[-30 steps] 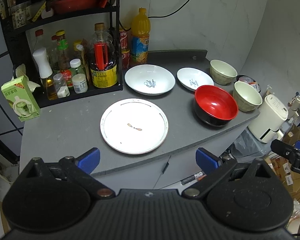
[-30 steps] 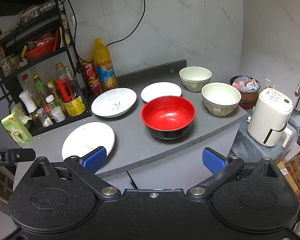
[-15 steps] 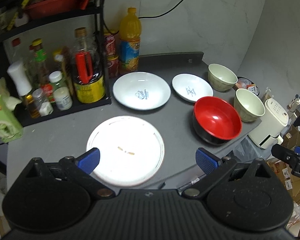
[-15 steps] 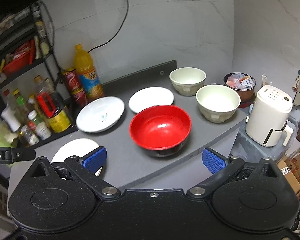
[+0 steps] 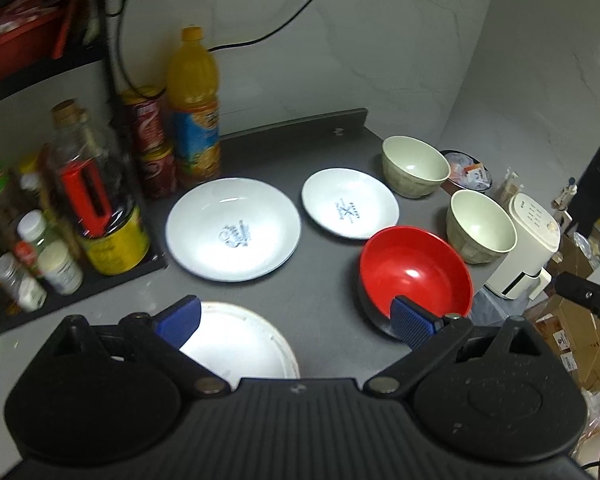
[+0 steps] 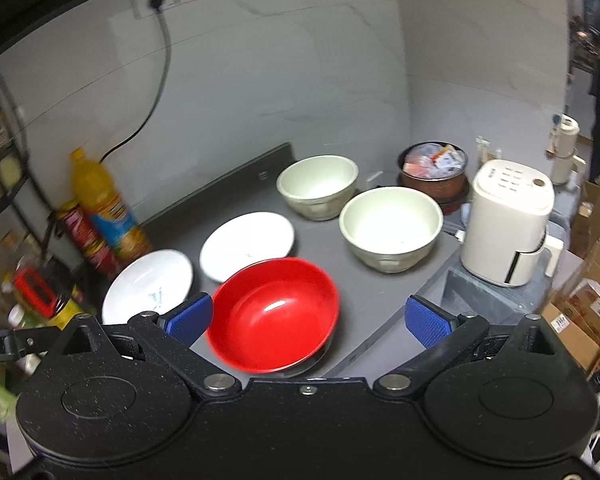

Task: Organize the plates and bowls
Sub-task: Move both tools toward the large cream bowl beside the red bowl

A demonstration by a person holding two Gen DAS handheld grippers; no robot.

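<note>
On the grey counter [image 5: 324,292] lie a flat white plate [image 5: 240,344] at the front, a deep white plate [image 5: 233,229], a small white plate [image 5: 350,208], a red bowl [image 5: 415,274] and two cream bowls [image 5: 414,166] [image 5: 480,230]. My left gripper [image 5: 296,316] is open above the counter, its left finger over the flat plate and its right finger at the red bowl's near rim. My right gripper [image 6: 308,316] is open and empty, with the red bowl [image 6: 276,312] between its fingers and below them. The cream bowls [image 6: 318,184] [image 6: 390,226] stand behind.
A black rack of bottles and jars [image 5: 60,216] stands at the left, with an orange juice bottle [image 5: 194,108] and red cans [image 5: 152,148] beside it. A white air fryer [image 6: 508,224] and a full bin [image 6: 434,170] stand right of the counter. Cardboard boxes [image 6: 592,320] lie far right.
Both grippers have moved forward and down toward the counter. The left one now reaches over the flat plate. The red bowl now sits between the right gripper's fingers.
</note>
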